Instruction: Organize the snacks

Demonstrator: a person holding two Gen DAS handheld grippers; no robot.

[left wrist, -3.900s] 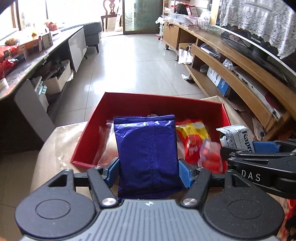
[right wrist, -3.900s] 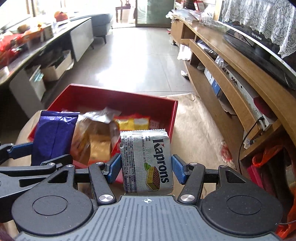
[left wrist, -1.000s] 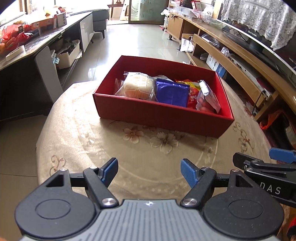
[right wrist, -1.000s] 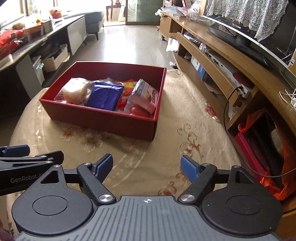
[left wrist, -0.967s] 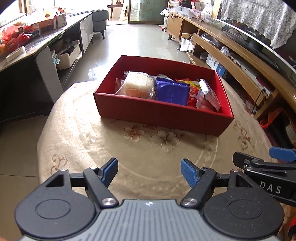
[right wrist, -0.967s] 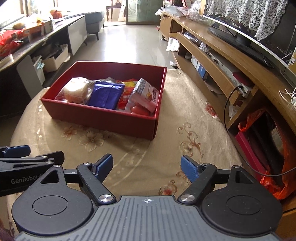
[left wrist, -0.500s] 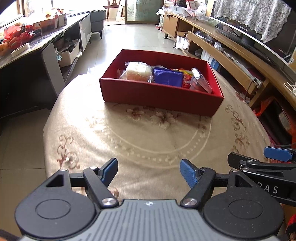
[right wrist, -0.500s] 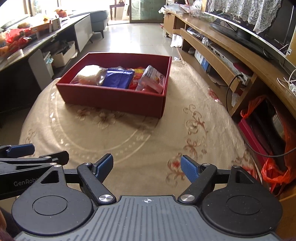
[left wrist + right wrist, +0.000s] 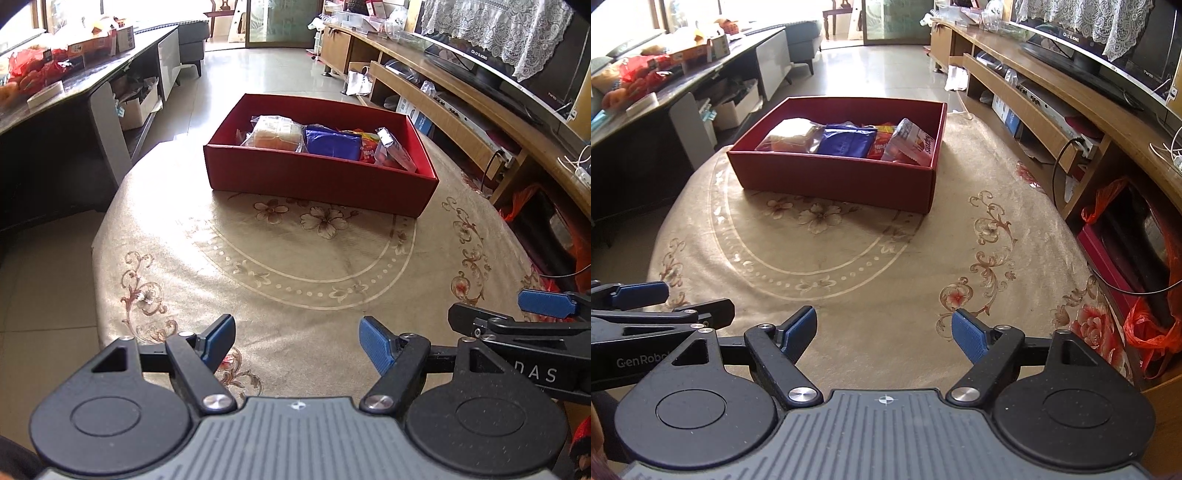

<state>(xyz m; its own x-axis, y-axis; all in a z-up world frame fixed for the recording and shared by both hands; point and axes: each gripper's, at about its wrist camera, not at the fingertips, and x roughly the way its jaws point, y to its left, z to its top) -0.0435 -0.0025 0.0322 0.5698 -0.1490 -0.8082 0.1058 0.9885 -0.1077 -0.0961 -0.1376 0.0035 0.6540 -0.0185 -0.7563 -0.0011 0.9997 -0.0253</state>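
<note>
Snacks: four packets [image 9: 334, 142] packed side by side in red box [image 9: 314, 177], apparently sorted. Left gripper [image 9: 297, 341] and right gripper [image 9: 884, 332] (both spread wide, empty) hover well short of it, suggesting nothing remains to collect.

In the left wrist view, white letters "DAS" show on the black body of the right hand-held gripper [image 9: 546, 304] at the lower right of the frame; anything before those letters is cut off. In the right wrist view, "GenRobo" reads in pale letters on the side of the left hand-held gripper [image 9: 639, 293] at the lower left, the word running behind the black arm in front of it. Up in the red box [image 9: 834, 177], the white snack packet [image 9: 916, 142] leaning at its right end carries dark lettering, tilted and too blurred to spell out. The TV [image 9: 1089, 51] at upper right has a small pale mark on its lower edge, unreadable.
</note>
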